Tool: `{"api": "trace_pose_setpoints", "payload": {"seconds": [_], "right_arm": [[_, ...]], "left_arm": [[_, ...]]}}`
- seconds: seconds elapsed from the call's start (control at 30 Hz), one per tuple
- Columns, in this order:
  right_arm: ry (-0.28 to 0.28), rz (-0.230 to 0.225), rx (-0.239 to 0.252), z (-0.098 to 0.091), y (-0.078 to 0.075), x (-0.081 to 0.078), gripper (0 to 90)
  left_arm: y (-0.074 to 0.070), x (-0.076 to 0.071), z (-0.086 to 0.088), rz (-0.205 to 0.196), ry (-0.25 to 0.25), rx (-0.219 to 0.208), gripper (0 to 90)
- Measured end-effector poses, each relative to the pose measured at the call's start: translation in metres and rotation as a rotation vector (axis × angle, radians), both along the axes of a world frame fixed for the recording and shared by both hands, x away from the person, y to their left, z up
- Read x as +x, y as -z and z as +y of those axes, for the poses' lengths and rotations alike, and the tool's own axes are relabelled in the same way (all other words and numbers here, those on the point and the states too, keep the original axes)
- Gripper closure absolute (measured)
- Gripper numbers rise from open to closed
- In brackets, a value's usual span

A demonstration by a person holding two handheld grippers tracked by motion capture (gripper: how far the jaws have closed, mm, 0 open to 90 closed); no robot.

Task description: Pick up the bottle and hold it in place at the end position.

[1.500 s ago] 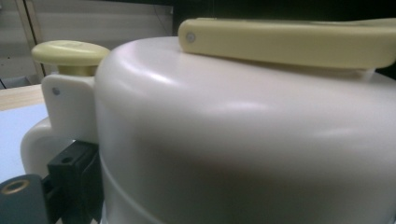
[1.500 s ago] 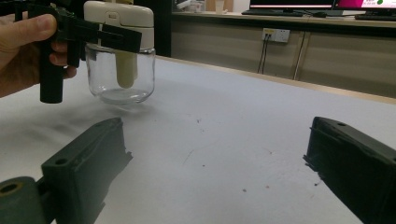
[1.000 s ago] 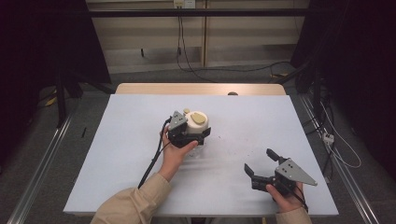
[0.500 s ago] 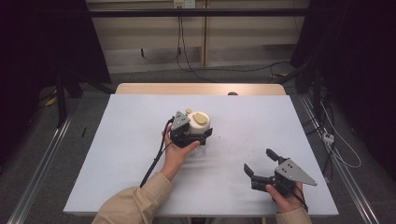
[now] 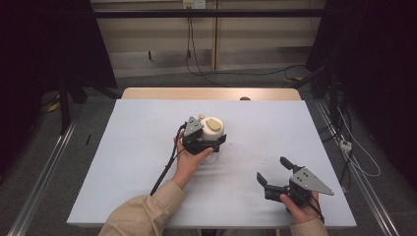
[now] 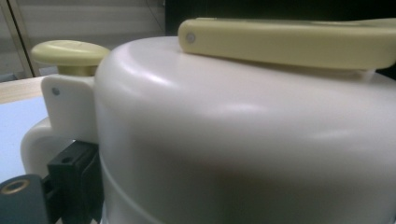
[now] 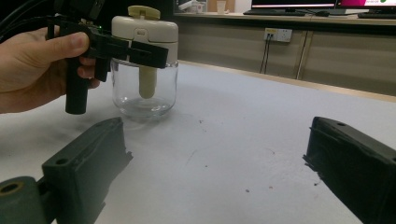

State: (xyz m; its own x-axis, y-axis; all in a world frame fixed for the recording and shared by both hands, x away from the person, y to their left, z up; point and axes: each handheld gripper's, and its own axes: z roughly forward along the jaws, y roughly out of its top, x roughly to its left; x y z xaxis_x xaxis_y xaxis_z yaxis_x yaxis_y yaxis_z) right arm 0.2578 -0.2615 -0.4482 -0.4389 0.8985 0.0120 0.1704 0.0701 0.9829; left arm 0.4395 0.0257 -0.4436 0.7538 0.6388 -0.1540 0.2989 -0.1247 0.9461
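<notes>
Near the middle of the table (image 5: 147,147), in the high view, a glass jar with a cream lid (image 5: 212,129) is clamped at the lid by the left gripper (image 5: 209,141), while the right gripper (image 5: 275,172) is held well apart near the front edge, jaws spread and empty. Along the left gripper view, the lid (image 6: 233,130) and its pale-yellow lever (image 6: 289,42) are seen pressed close. From the right gripper view, the jar (image 7: 145,88) is seen standing upright. The securing step is judged in hand; next, the right gripper would be brought to the lever.
</notes>
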Motion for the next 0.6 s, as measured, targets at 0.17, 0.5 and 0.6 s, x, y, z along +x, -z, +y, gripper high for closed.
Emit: {"api": "trace_pose_setpoints", "payload": {"seconds": [0.17,0.5,0.6], "right_arm": [[0.006,0.001,0.006,-0.0019,0.0001,-0.0002,4.7],[0.009,0.003,0.008,-0.0024,0.0005,-0.0002,4.7],[0.010,0.002,0.008,-0.0024,0.0004,-0.0003,4.7]], "left_arm": [[0.0015,0.0025,-0.0027,-0.003,0.002,-0.004,6.1],[0.0000,0.0048,-0.0072,-0.002,0.006,-0.007,6.1],[0.0010,0.0050,-0.0089,-0.007,0.016,-0.001,6.1]]}}
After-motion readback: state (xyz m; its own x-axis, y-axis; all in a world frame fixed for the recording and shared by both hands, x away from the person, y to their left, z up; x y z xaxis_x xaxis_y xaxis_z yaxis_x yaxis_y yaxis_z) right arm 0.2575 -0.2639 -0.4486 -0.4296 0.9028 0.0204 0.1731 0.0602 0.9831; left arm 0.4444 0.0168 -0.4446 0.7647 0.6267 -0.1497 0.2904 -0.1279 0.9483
